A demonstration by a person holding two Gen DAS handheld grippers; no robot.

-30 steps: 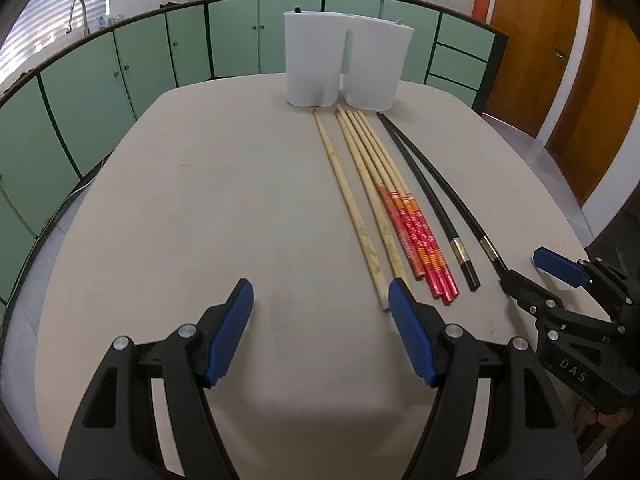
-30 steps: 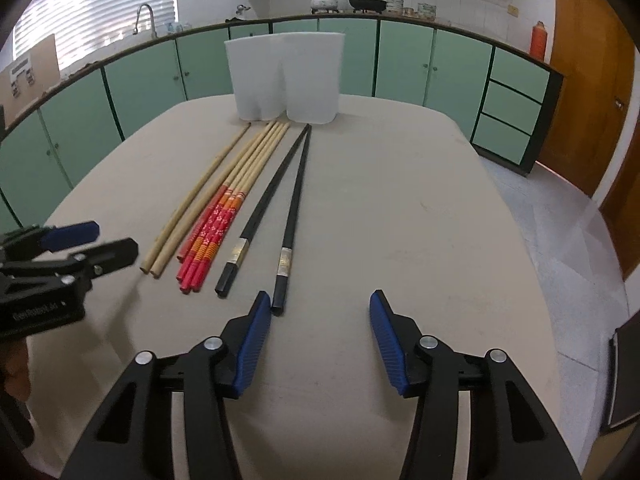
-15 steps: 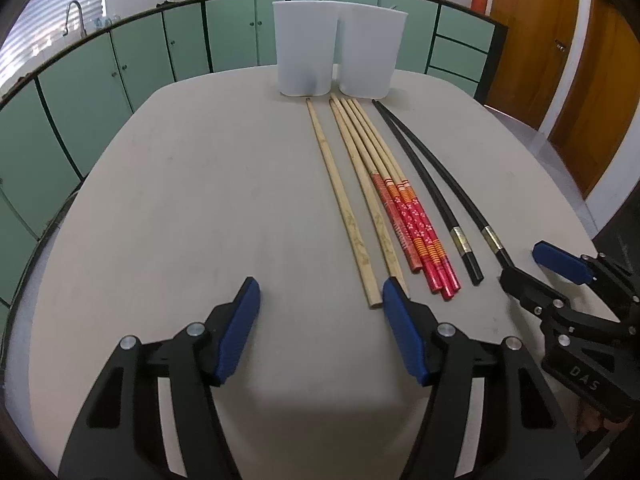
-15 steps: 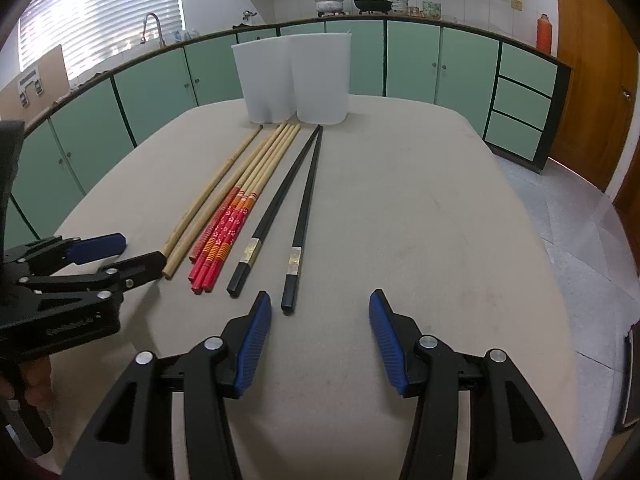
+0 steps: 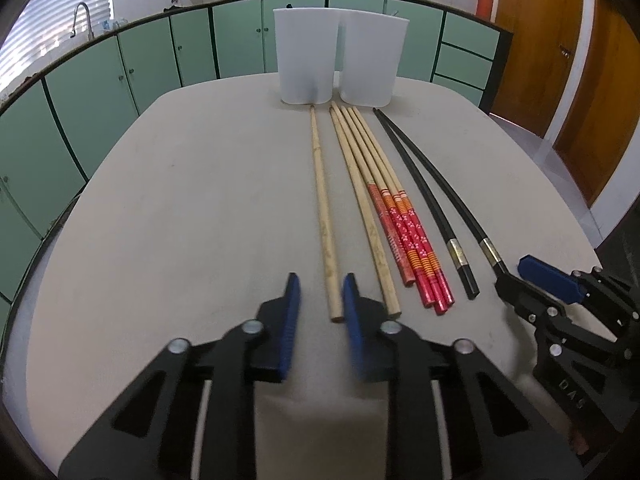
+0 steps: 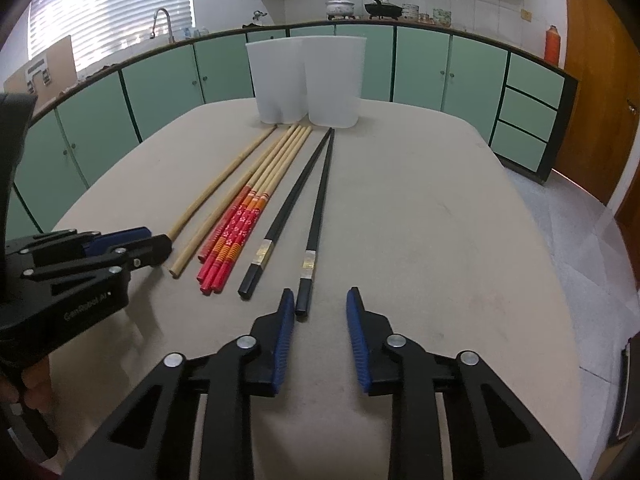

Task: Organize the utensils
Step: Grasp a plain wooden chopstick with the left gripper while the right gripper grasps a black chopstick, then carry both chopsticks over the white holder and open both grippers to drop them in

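Chopsticks lie in a row on the beige table (image 5: 180, 220): two plain wooden ones (image 5: 323, 216), a red-handled set (image 5: 404, 232) and two black ones (image 5: 436, 208). Two white bins (image 5: 306, 56) (image 5: 374, 60) stand at the far end. My left gripper (image 5: 320, 300) is partly open and empty, its fingers either side of the leftmost wooden chopstick's near end. My right gripper (image 6: 318, 312) is partly open and empty, just behind the near end of the right black chopstick (image 6: 316, 224). The wooden chopsticks (image 6: 224, 184), red set (image 6: 236, 232) and bins (image 6: 306, 80) also show in the right wrist view.
Green kitchen cabinets (image 5: 120, 68) curve behind the table. A wooden door (image 5: 532, 40) stands at the right. The right gripper's body (image 5: 568, 320) shows at the left view's right edge; the left gripper's body (image 6: 80, 260) at the right view's left edge.
Both grippers have narrowed their jaws from wide open. The left gripper has moved forward and right to the leftmost wooden chopstick's end. The right gripper has edged towards the black chopstick.
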